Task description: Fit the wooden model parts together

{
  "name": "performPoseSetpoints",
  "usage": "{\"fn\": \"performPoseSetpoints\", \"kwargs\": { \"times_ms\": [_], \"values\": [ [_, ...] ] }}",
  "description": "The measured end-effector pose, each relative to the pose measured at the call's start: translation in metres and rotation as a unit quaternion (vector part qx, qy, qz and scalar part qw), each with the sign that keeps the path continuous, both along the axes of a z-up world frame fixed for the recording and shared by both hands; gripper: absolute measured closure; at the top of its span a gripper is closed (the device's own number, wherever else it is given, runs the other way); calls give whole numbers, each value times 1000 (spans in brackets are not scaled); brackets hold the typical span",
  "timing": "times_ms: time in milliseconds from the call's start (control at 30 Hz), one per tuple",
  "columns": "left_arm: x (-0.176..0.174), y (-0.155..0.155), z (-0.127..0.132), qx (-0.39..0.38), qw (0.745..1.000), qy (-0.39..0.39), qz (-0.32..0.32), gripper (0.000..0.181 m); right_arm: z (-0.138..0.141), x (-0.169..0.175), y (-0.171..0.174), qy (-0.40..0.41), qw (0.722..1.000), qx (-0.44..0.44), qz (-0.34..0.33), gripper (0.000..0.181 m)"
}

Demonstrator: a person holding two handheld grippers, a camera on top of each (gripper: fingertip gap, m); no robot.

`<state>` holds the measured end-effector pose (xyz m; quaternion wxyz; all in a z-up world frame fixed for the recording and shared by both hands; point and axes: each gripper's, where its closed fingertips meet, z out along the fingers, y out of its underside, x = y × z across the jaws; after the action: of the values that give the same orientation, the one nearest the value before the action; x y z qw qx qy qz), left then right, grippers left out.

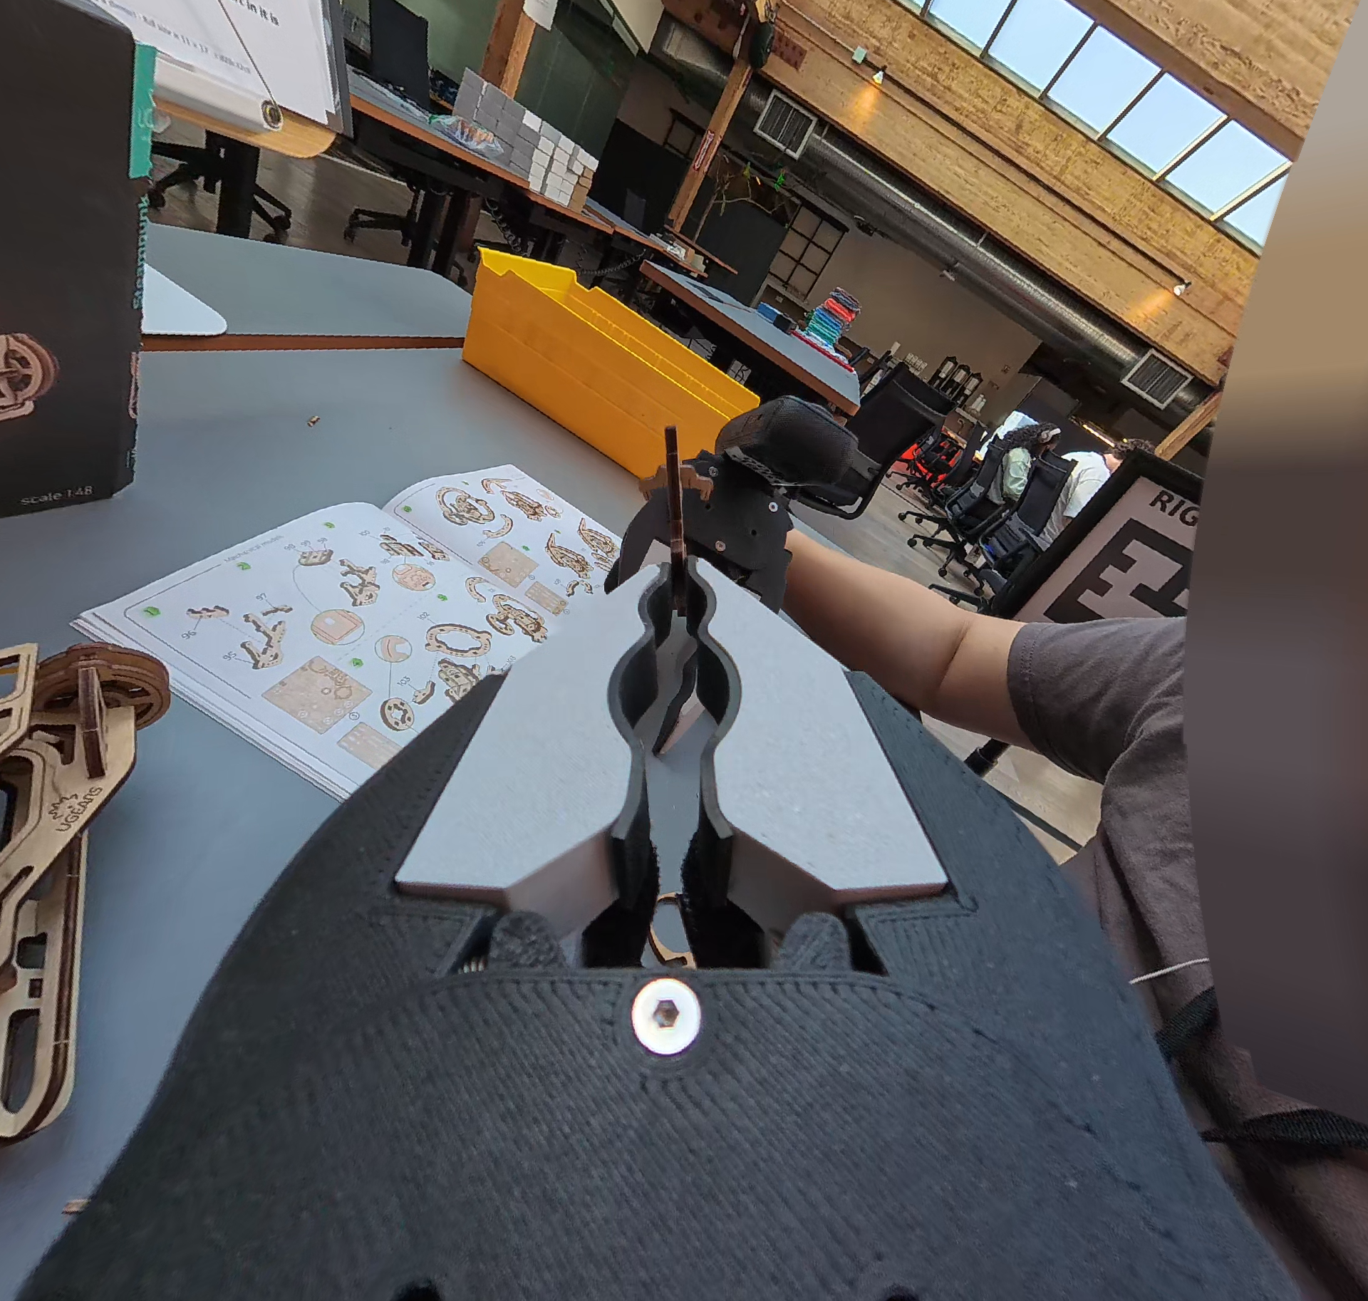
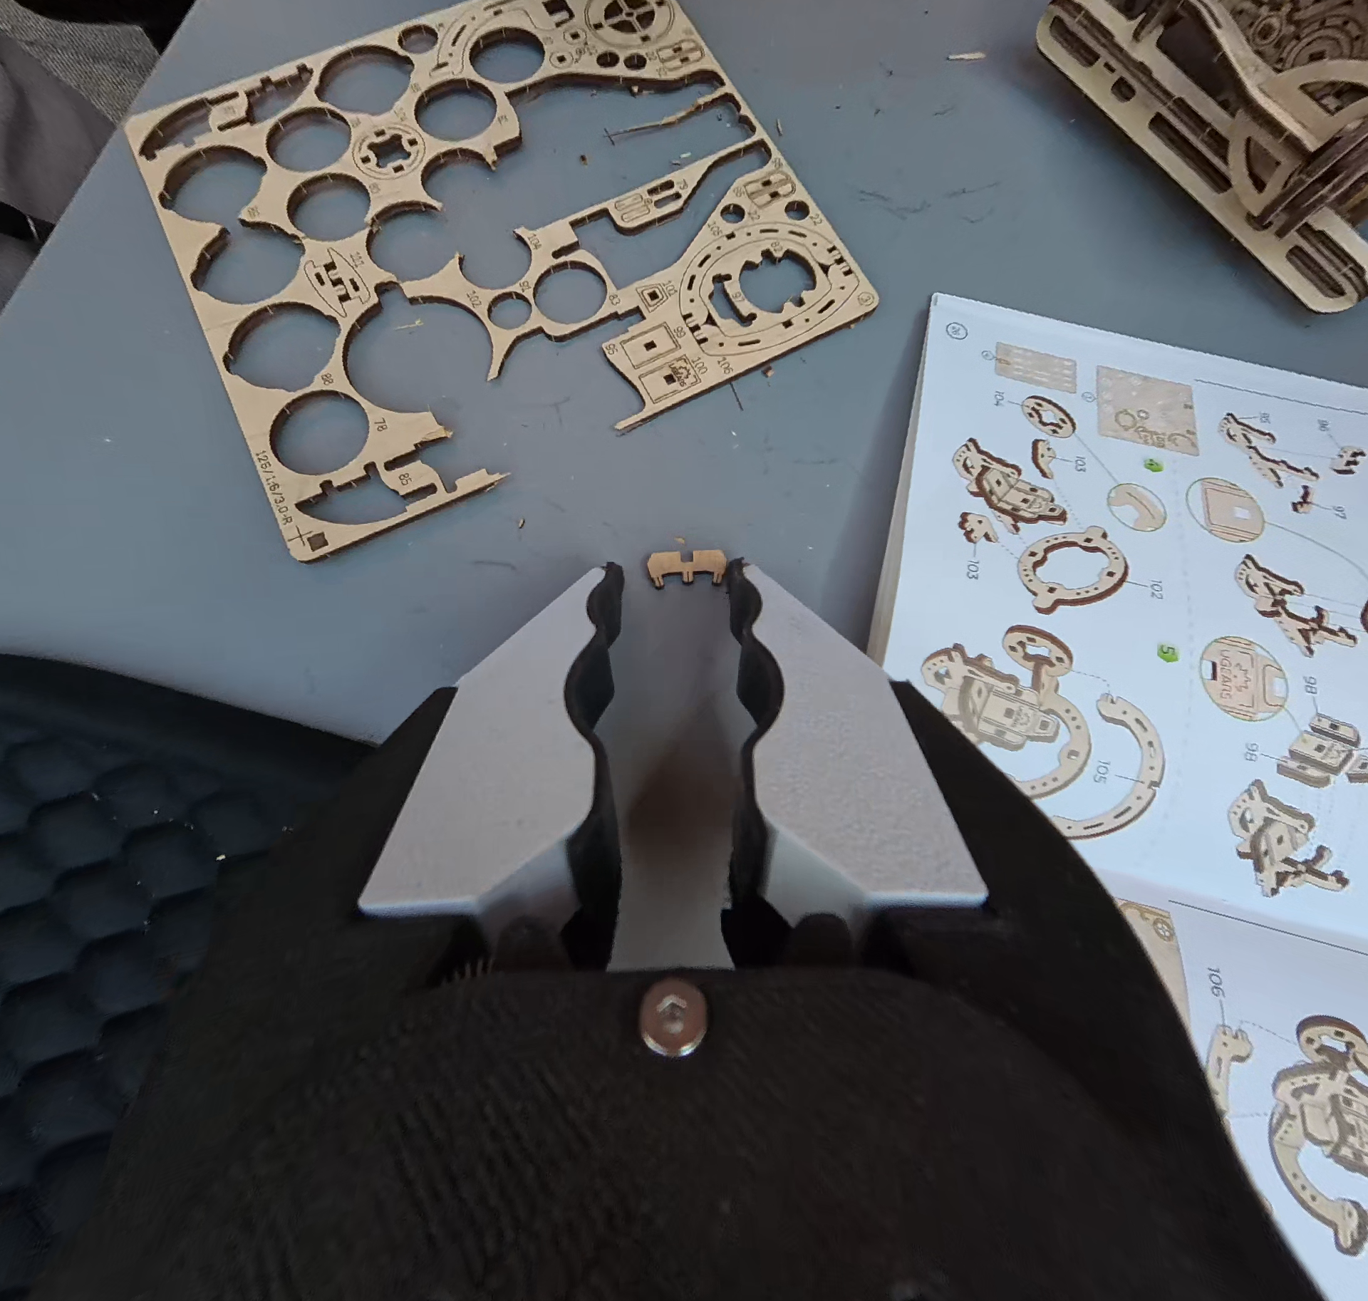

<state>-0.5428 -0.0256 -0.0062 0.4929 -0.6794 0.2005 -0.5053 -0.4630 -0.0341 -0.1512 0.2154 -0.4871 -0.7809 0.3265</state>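
A big workshop with timber walls and skylights stretches behind my grey counter (image 2: 518, 466). My left gripper (image 1: 677, 584) has its fingers pressed together on a thin wooden part (image 1: 672, 510) that stands upright, held edge-on above the open instruction booklet (image 1: 326, 636). My right gripper (image 2: 672, 571) points down at the counter with its fingers spread, a small notched wooden piece (image 2: 685, 567) lying between the tips. Beyond it lies the punched-out wooden sheet (image 2: 474, 244); the half-built model (image 2: 1244, 103) sits at the far right.
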Motion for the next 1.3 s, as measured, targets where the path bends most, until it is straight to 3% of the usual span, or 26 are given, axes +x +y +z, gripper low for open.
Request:
{"fn": "performPoseSetpoints", "kwargs": {
  "times_ms": [100, 300, 367, 433, 633, 767, 833, 1033, 1300],
  "values": [
    [2, -1, -1, -1, 1000, 2, -5, 181, -1, 1, -2, -3, 1000, -6, 1, 163],
    [8, -2, -9, 5, 999, 33, -10, 181, 0, 0, -3, 0, 1000, -1, 2, 163],
    [10, -2, -14, 15, 998, 62, -7, 181, 12, -1, -2, 16, 1000, -2, -4, 163],
    [12, -4, -15, 30, 996, 87, -6, 181, 43, -6, 5, 56, 998, -14, -31, 163],
    [2, -7, 13, 102, 992, 74, 21, 181, 183, -12, 24, 159, 978, -73, -109, 164],
    [-2, -8, 19, 108, 993, 53, 20, 181, 217, -26, 17, 156, 981, -27, -113, 164],
    [-1, -8, 18, 104, 994, 44, 14, 181, 213, -38, 11, 147, 983, -35, -108, 164],
    [12, -15, 11, 105, 993, 57, -20, 181, 159, -51, 10, 85, 990, -73, -89, 164],
    [25, -21, 3, 108, 990, 78, -42, 181, 151, -53, 1, 77, 988, -121, -60, 164]
  ]
}}
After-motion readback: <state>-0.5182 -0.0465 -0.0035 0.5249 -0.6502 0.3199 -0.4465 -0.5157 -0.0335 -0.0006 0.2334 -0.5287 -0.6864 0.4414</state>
